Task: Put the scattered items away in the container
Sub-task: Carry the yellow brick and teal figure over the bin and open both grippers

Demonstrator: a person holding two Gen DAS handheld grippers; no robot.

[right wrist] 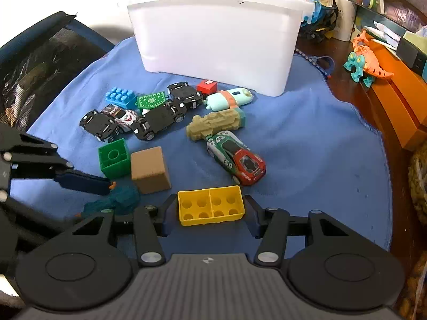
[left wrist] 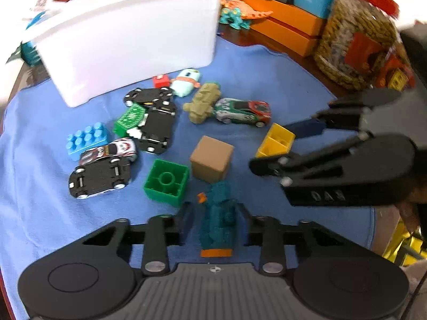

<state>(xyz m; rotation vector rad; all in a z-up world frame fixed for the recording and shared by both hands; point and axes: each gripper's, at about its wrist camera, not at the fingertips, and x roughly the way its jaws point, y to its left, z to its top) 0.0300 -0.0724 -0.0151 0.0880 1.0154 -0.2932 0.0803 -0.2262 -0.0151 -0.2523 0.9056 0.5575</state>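
A white container [left wrist: 138,34] [right wrist: 213,32] stands at the back of the blue cloth. Scattered toys lie before it: toy cars, a tan cube [left wrist: 212,158] [right wrist: 150,169], a green brick [left wrist: 166,182] [right wrist: 114,157], a blue brick [left wrist: 88,138], a tan train [right wrist: 213,122]. My left gripper [left wrist: 213,224] is open around a teal toy train [left wrist: 218,221] that lies between its fingers. My right gripper [right wrist: 209,213] is open around a yellow brick [right wrist: 210,208] [left wrist: 275,141], fingers on either side of it.
Orange boxes [left wrist: 288,26] and a woven basket [left wrist: 355,42] stand at the right of the cloth. A teal-and-orange dinosaur [right wrist: 365,58] sits on the boxes. A black mesh chair [right wrist: 40,61] is at the left edge. Clutter lies behind the container.
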